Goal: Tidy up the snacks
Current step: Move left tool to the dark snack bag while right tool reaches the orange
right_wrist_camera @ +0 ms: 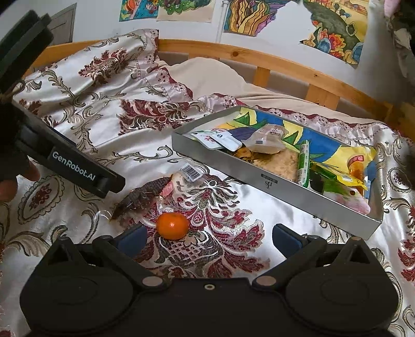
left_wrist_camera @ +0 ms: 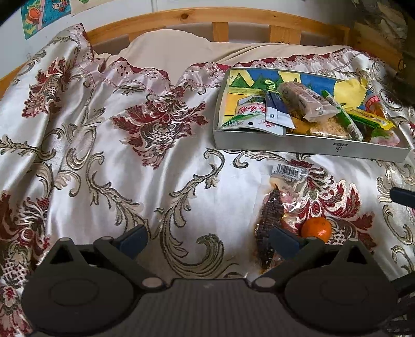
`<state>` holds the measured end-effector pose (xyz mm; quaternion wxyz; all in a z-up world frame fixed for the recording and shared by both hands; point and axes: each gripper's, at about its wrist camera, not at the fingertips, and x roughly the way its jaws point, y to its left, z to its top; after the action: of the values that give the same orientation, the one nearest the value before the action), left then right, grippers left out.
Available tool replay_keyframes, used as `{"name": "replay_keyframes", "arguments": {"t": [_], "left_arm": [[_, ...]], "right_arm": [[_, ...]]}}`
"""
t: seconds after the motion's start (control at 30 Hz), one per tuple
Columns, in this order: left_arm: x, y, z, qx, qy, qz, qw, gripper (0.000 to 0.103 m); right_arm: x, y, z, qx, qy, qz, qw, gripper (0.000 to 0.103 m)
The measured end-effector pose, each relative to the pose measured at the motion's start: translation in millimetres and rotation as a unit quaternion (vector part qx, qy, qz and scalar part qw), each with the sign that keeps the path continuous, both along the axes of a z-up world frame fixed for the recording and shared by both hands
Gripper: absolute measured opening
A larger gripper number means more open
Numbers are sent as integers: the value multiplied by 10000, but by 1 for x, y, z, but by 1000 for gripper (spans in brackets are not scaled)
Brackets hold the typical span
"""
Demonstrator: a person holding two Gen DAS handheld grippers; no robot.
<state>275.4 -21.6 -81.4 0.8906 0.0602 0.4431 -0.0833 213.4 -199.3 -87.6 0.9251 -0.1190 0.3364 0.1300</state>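
A grey metal tray (left_wrist_camera: 311,149) (right_wrist_camera: 259,178) holds several snack packets on the bed. A clear packet of dark dried meat with a barcode label (left_wrist_camera: 275,207) (right_wrist_camera: 166,190) lies on the bedspread in front of the tray. A small orange (left_wrist_camera: 316,229) (right_wrist_camera: 172,225) sits beside the packet. My left gripper (left_wrist_camera: 208,238) is open and empty, its right finger over the packet's near end. My right gripper (right_wrist_camera: 210,234) is open and empty, with the orange just ahead of its left finger. The left gripper's body (right_wrist_camera: 75,168) shows in the right wrist view.
A patterned satin bedspread (left_wrist_camera: 116,155) covers the bed. A cream pillow (left_wrist_camera: 176,49) and a wooden headboard (left_wrist_camera: 207,23) (right_wrist_camera: 285,70) are behind the tray. Drawings hang on the wall (right_wrist_camera: 332,28).
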Motion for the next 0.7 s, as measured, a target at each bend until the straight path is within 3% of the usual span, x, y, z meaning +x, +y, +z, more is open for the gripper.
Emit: {"name": "replay_keyframes", "arguments": {"t": [0.37,0.7], "left_arm": [[4,-3,-5,-642,-100,-326,9974,102],[10,-18,-19,-587,83,-714,9957,101]], "right_arm": [[5,7,-11,47,62,119,9999,94],[9,12,-18,2,148,179,9997,88]]}}
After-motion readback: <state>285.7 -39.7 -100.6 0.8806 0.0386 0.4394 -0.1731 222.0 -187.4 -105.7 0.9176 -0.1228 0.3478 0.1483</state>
